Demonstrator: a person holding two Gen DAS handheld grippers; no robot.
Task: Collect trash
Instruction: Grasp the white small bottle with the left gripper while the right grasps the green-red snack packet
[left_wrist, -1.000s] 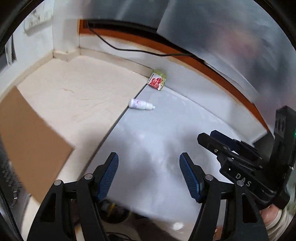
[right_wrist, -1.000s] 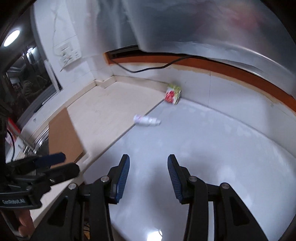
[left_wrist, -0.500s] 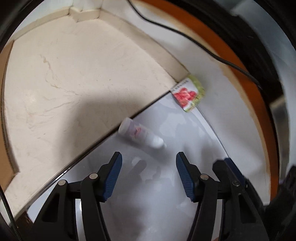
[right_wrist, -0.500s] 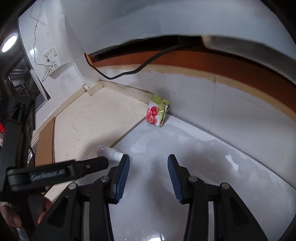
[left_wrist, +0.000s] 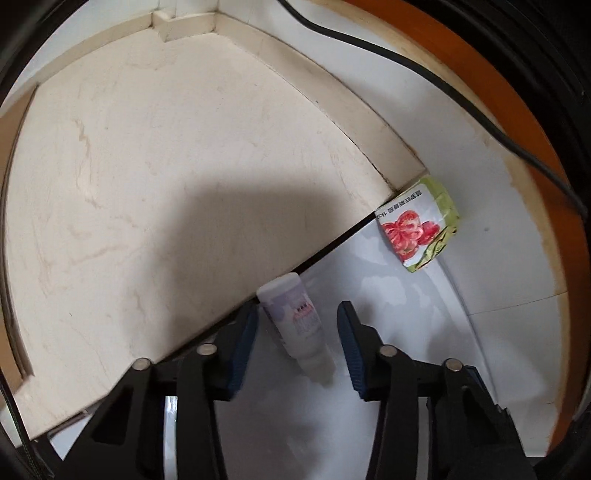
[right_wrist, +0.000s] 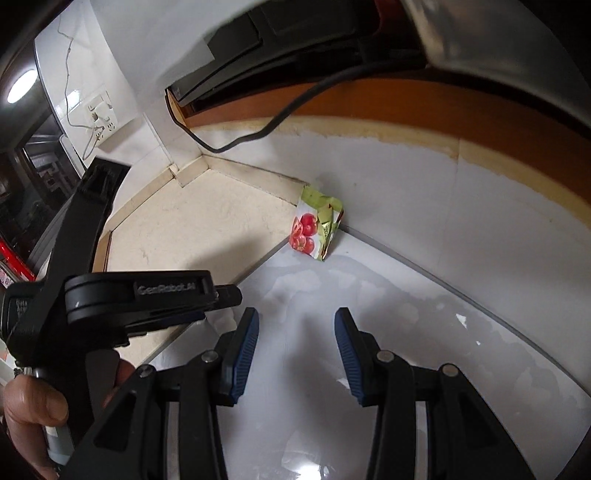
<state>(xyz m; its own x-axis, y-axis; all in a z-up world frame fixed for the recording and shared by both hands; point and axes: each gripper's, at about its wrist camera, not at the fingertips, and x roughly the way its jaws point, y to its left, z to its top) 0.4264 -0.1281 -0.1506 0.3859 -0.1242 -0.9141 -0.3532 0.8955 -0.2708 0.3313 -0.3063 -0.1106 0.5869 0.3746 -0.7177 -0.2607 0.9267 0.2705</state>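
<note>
On a kitchen counter, we hold our left gripper (left_wrist: 297, 334) low over a small white bottle (left_wrist: 295, 325) that lies on its side on the glossy white surface (left_wrist: 388, 295), right at the dark seam where that surface meets the cream stone slab (left_wrist: 166, 184). The jaws stand released, one blue pad on each side of the bottle; we cannot tell whether either pad touches it. Half a second ago the bottle lay ahead of the fingertips; a second ago it was far off, near the back wall. Now it sits between the fingers, its narrow cap end pointing toward the camera.

Our right gripper (right_wrist: 295, 347) hangs with its jaws likewise released, nothing between them, over bare white surface. It has moved closer to the crumpled green packet with red tomatoes (right_wrist: 316, 229), which leans against the white wall (right_wrist: 424, 206) at the corner where slab and surface meet, well ahead of the pads. In the right wrist view the left gripper's black body crosses the lower left and hides the bottle. A black cable (right_wrist: 295, 107) droops along the orange strip (right_wrist: 406, 107) above the wall.
</note>
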